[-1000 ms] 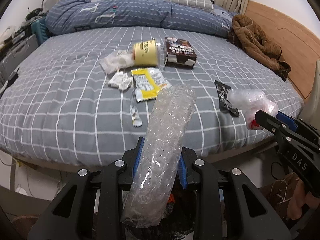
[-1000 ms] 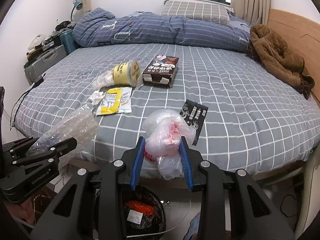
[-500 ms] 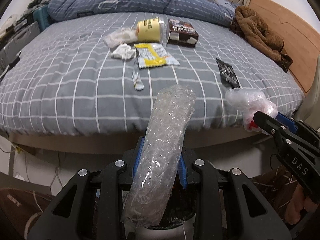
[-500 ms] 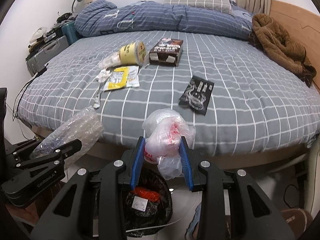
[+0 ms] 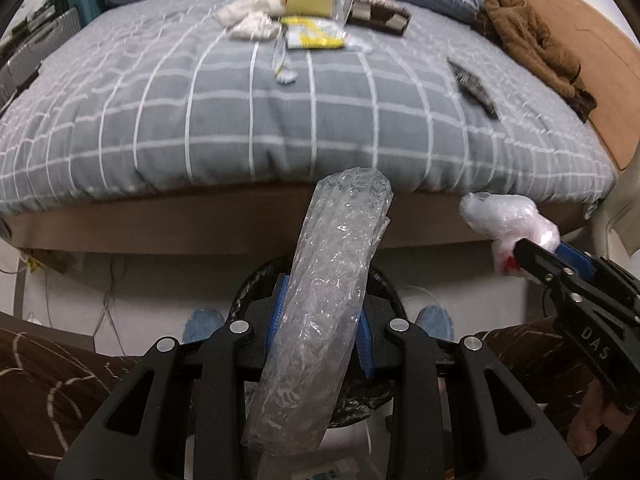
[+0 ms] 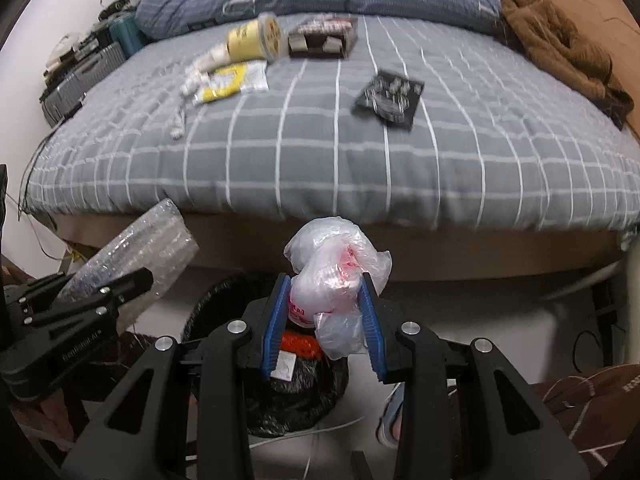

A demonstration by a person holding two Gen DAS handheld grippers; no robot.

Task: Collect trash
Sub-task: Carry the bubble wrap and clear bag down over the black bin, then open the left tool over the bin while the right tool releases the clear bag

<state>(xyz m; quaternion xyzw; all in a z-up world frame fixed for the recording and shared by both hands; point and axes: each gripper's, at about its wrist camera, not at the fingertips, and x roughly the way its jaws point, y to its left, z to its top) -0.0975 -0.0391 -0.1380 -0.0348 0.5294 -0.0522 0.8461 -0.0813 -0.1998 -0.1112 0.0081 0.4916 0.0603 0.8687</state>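
Grey checked bed (image 6: 360, 168) behind; left gripper (image 5: 320, 320) clamps a bubble-wrap roll (image 5: 328, 300) above the black-lined bin (image 6: 304, 392); right gripper (image 6: 324, 316) clamps a crumpled plastic bag (image 6: 332, 276).

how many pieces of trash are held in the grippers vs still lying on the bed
Held in grippers: 2, bubble wrap and plastic bag
Still on the bed: 6, cup, box, yellow packet, black packet, tissue, small wrapper
Total: 8

Glossy clear bubble wrap (image 5: 332, 280), crinkly thin plastic bag (image 6: 332, 276), matt checked cloth bedsheet (image 6: 320, 152), fuzzy brown garment (image 6: 560, 48)
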